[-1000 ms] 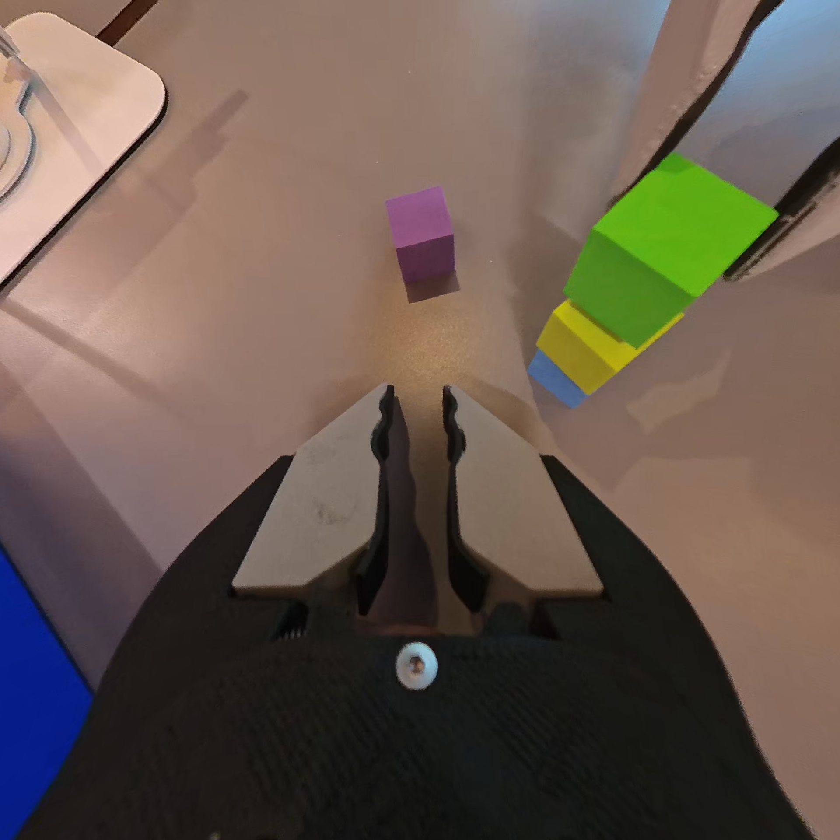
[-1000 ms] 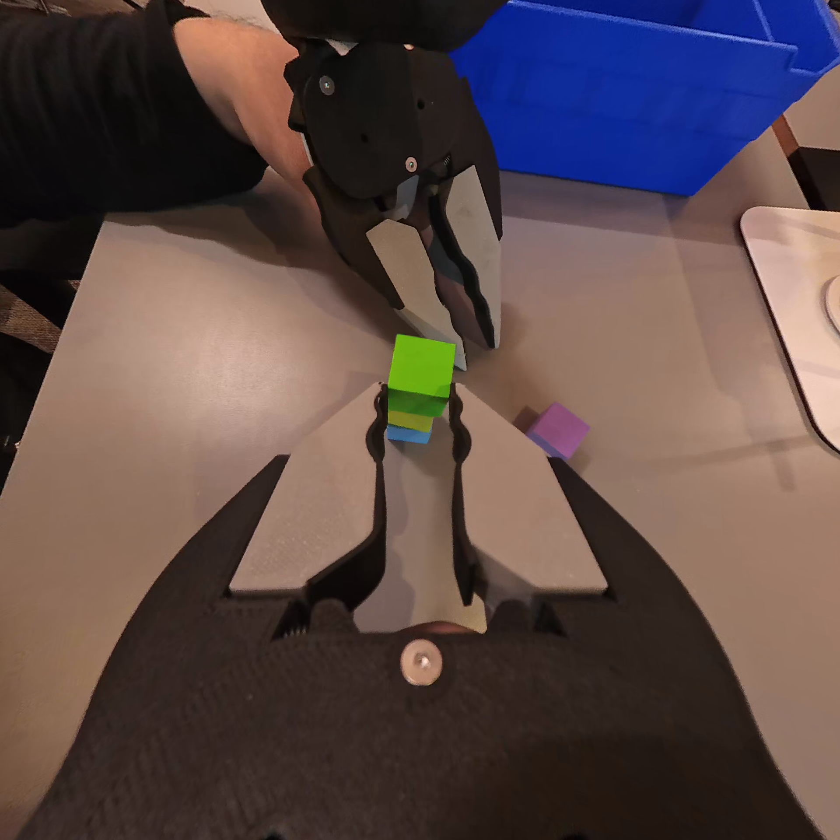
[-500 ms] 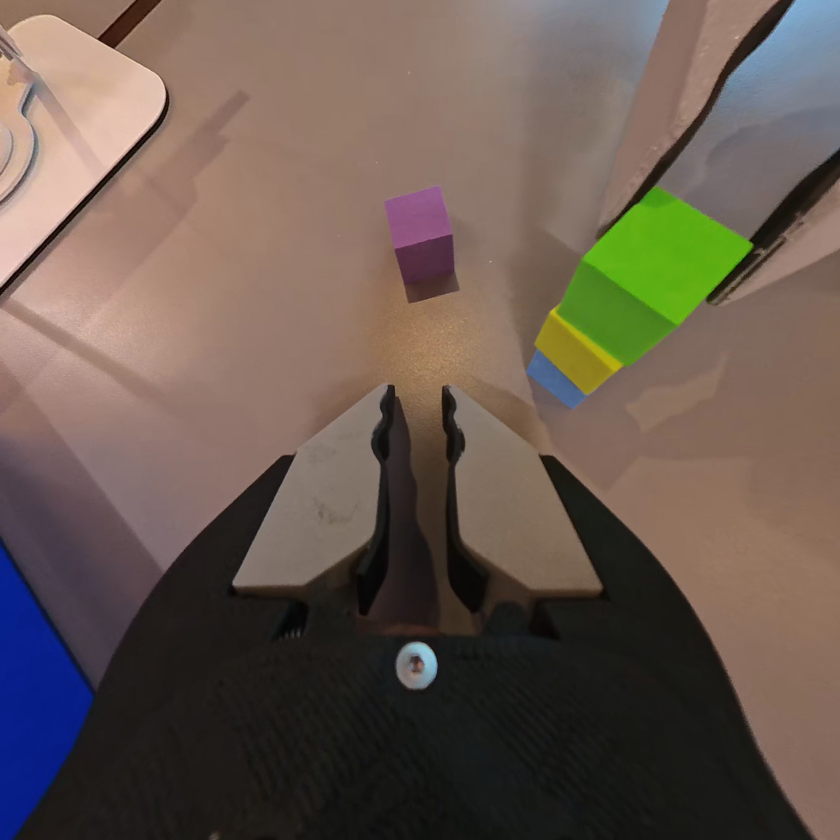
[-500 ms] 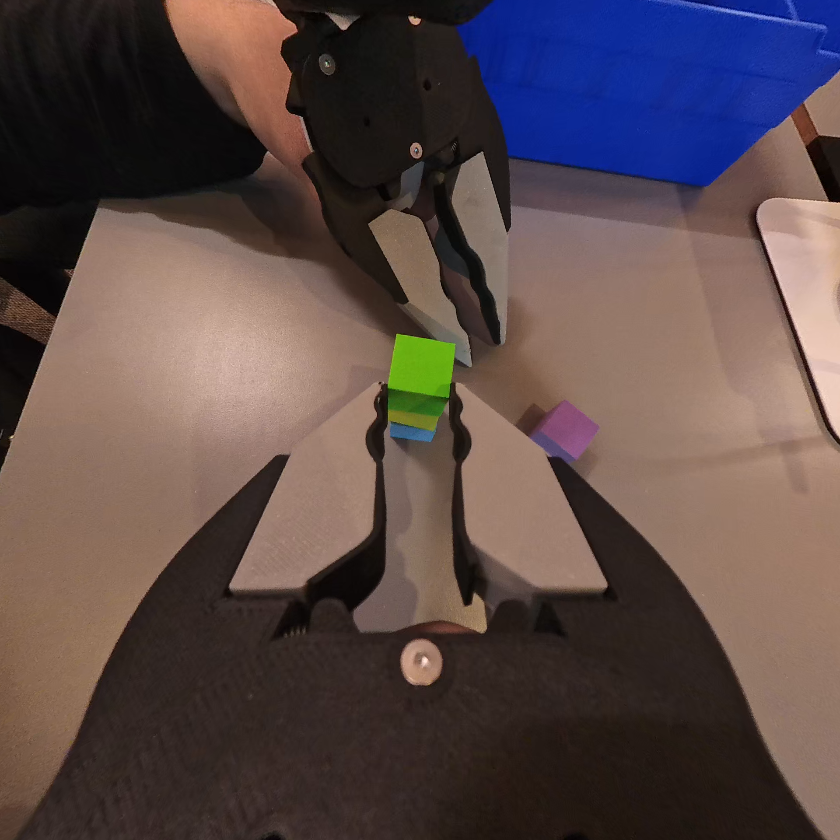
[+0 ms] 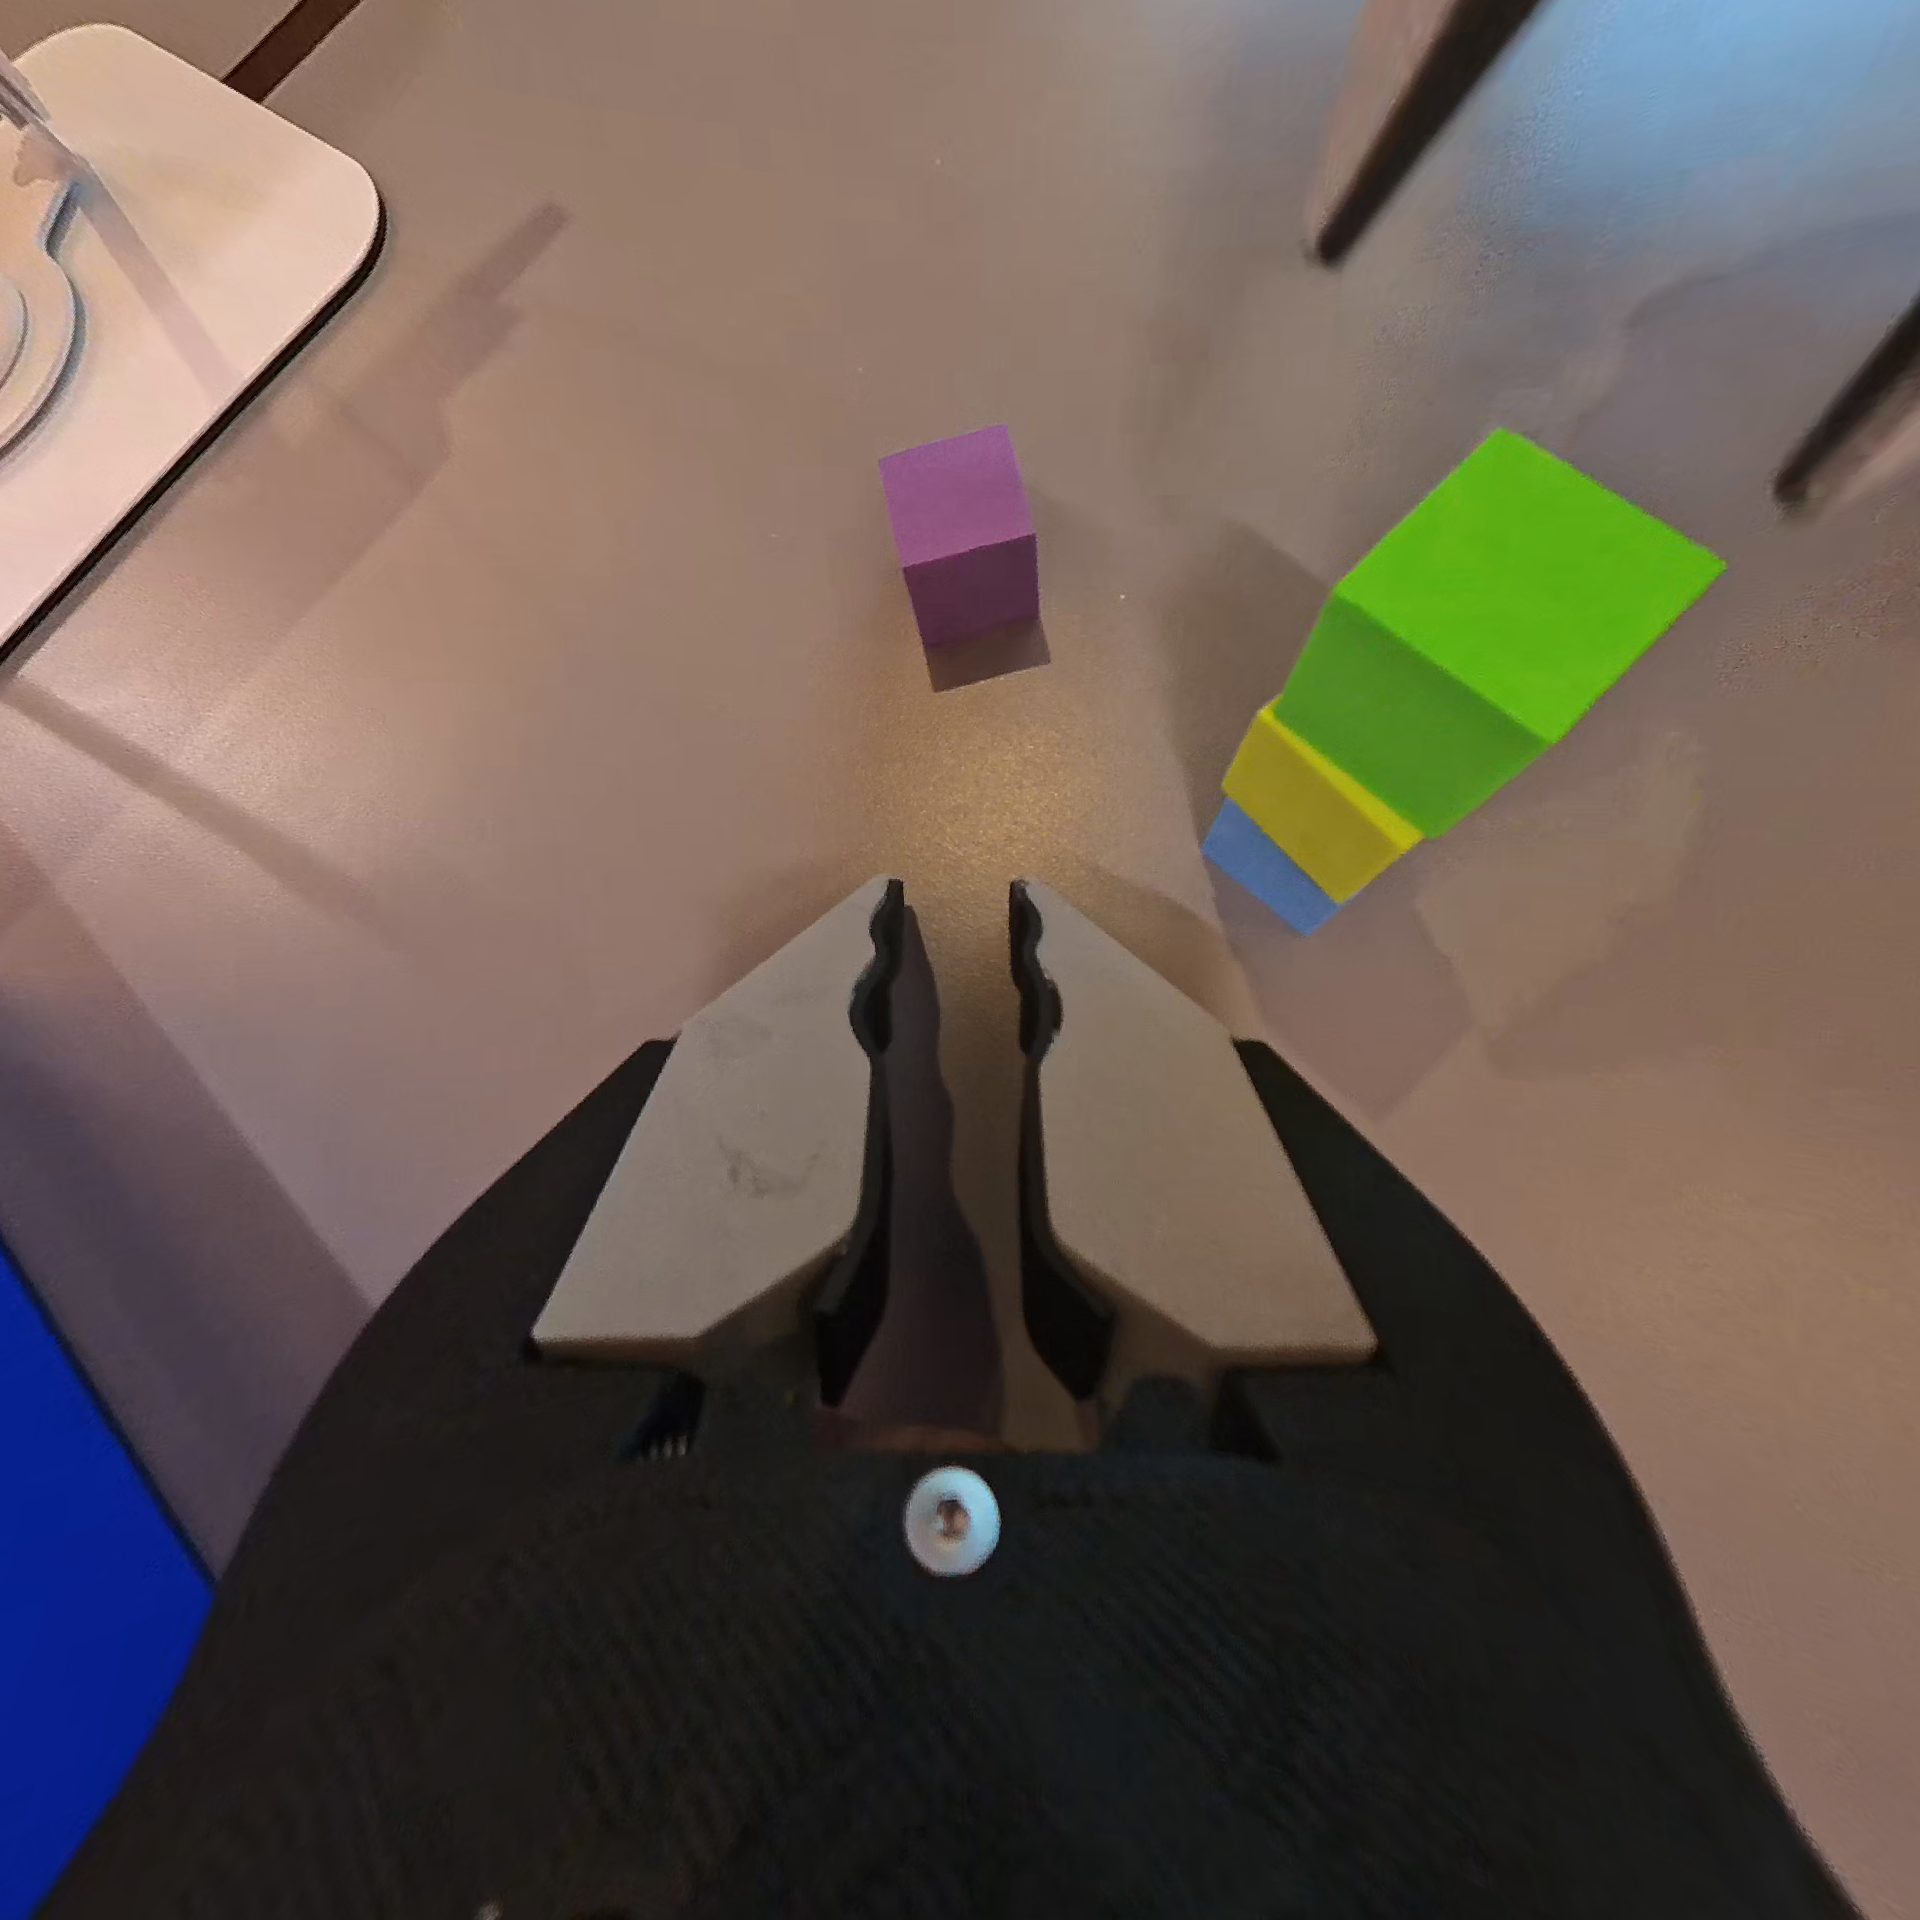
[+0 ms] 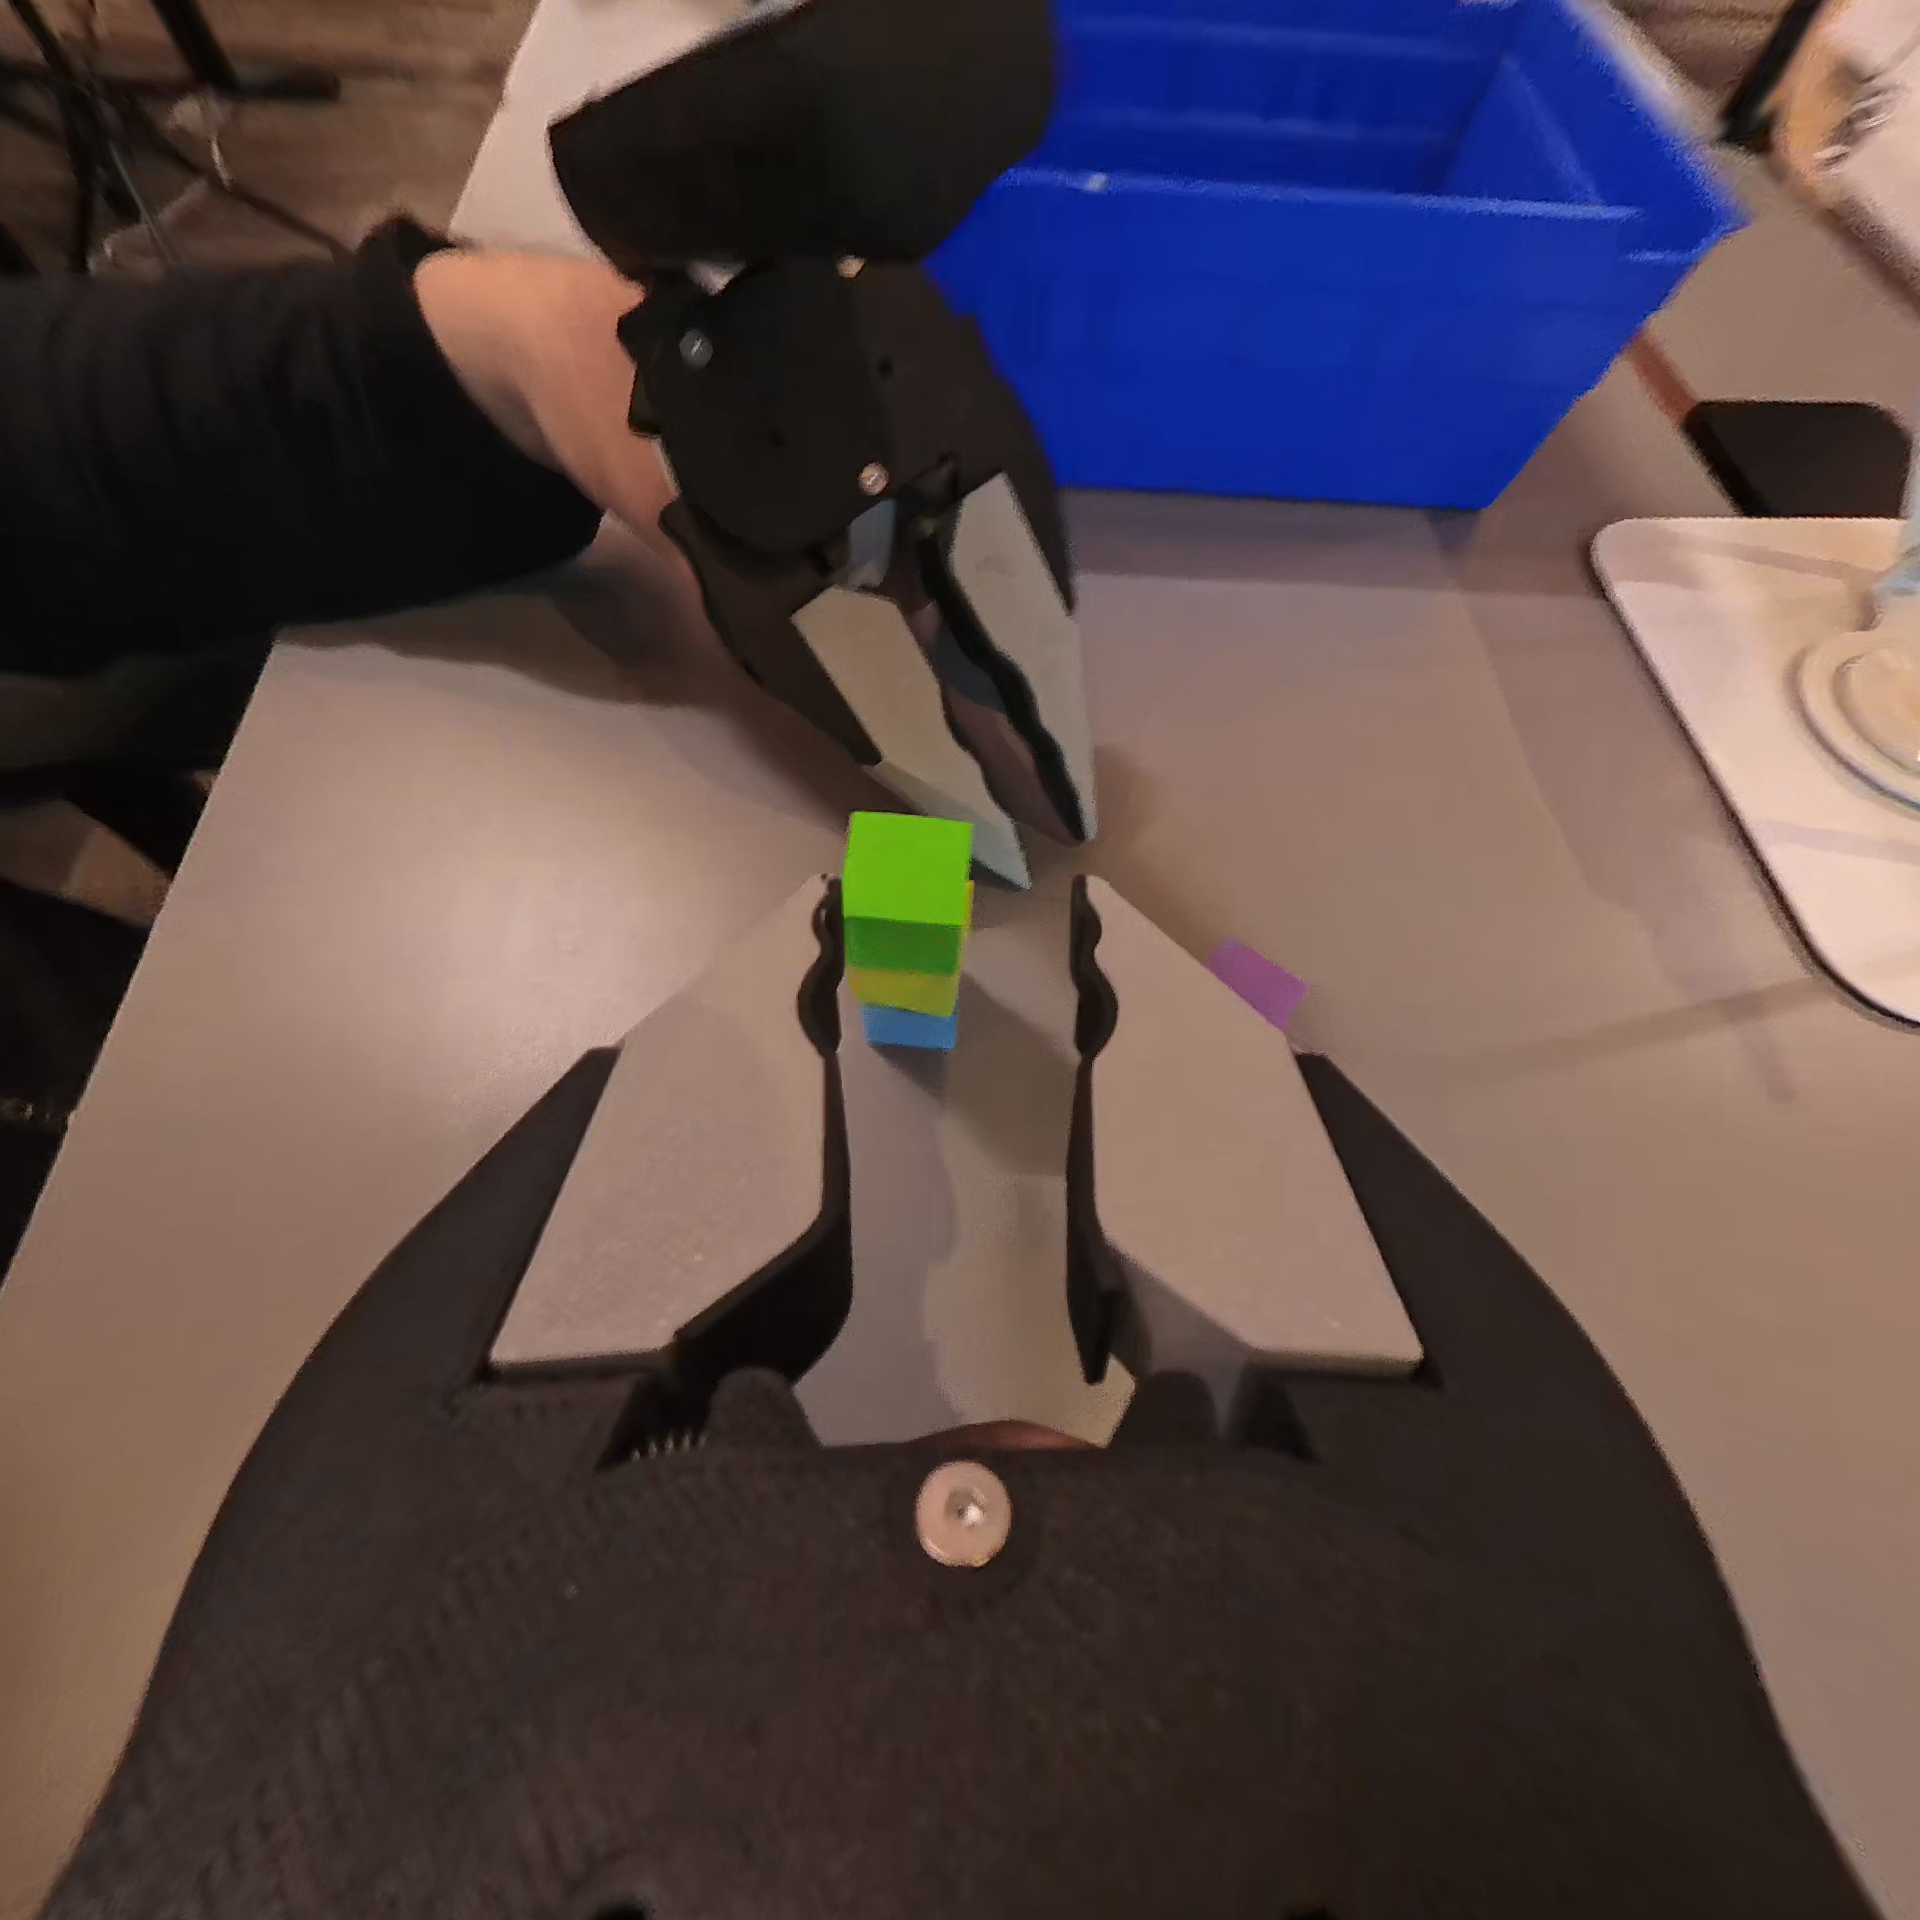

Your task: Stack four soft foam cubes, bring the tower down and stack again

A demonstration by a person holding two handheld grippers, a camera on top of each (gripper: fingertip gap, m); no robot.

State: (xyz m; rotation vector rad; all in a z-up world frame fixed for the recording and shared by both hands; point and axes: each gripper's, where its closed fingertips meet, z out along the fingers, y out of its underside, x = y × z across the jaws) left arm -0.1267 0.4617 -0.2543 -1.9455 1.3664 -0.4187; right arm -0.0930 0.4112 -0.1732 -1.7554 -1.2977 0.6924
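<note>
A green cube sits on a yellow cube, which sits on a blue cube, forming a three-high tower on the grey table. The tower also shows in the left wrist view: green, yellow, blue. A purple cube lies alone on the table, also seen in the right wrist view. My right gripper is open and empty, above the tower. My left gripper is nearly shut, with a narrow gap and nothing in it, beside the tower.
A blue bin stands at the far edge behind the left gripper. A white pad with a glass object lies to the right. A person's black-sleeved arm reaches in from the left. The gap from one gripper's tips to the other's is roughly 10 centimeters. The left tips stand about 6 centimeters off the purple cube.
My right gripper has opened, let go of the green cube on the tower and pulled up and away. The left gripper has stayed put.
</note>
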